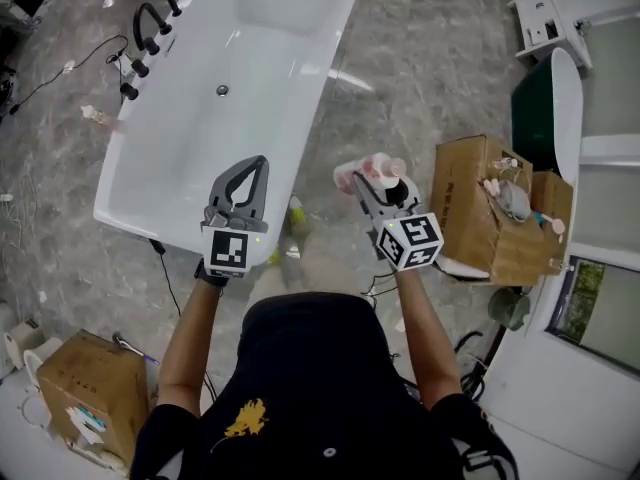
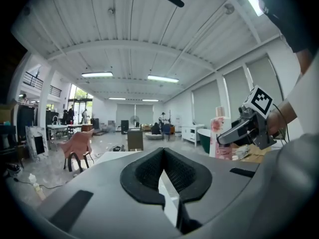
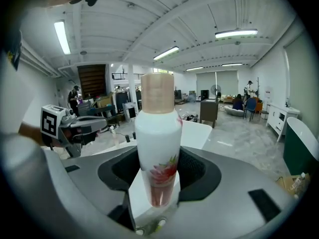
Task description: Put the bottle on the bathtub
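my right gripper (image 1: 375, 190) is clamped on the bottle (image 1: 377, 171), its jaws pressing the lower body from both sides. in the right gripper view the bottle (image 3: 158, 148) stands upright between the jaws of the right gripper (image 3: 158, 159): white, with a red flower print and a pale tan cap. it hangs over the grey floor (image 1: 430, 58), just right of the bathtub (image 1: 300, 88) and not touching it. my left gripper (image 1: 258, 163) is closed with nothing in it. in its own view the left gripper (image 2: 163, 150) has its tips meeting, and it hovers over the tub's near right rim. black taps (image 1: 150, 28) sit on the tub's far left edge. an open cardboard box (image 1: 475, 213) stands on the floor to the right of the bottle.
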Action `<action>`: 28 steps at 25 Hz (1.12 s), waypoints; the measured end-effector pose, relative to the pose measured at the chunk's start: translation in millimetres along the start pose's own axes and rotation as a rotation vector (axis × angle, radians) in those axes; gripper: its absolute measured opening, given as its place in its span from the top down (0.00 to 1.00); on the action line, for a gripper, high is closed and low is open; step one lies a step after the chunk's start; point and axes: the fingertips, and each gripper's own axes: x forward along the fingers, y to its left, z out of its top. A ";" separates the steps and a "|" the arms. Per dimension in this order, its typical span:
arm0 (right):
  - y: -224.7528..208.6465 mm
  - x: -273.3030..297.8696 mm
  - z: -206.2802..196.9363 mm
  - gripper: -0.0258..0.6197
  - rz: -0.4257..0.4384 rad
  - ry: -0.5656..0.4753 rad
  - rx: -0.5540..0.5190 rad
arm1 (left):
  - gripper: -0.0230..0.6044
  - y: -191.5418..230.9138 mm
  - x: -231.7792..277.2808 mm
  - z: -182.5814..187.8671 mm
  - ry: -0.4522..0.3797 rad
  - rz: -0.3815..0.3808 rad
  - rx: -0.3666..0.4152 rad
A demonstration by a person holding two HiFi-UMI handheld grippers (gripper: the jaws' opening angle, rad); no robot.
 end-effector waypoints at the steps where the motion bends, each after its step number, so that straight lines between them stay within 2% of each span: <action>1: -9.7 17.4 -3.8 0.62 0.008 0.006 -0.009 | 0.93 6.9 11.6 -5.9 0.007 0.018 -0.003; 5: -46.9 90.9 -25.4 0.62 0.033 0.036 -0.006 | 0.93 34.0 56.0 -40.9 0.080 0.066 -0.016; 7: -63.7 124.0 -35.4 0.62 0.044 0.036 0.011 | 0.93 42.5 74.5 -56.9 0.090 0.080 -0.023; 14: -122.1 222.8 -72.5 0.62 -0.002 0.040 0.028 | 0.93 57.8 154.3 -118.1 0.118 0.081 -0.030; 21: -153.7 294.7 -116.2 0.62 -0.034 0.084 0.020 | 0.93 74.9 207.2 -164.4 0.121 0.098 -0.030; 28: -174.3 346.5 -135.8 0.62 -0.040 0.059 0.045 | 0.93 90.7 234.1 -198.4 0.133 0.118 -0.055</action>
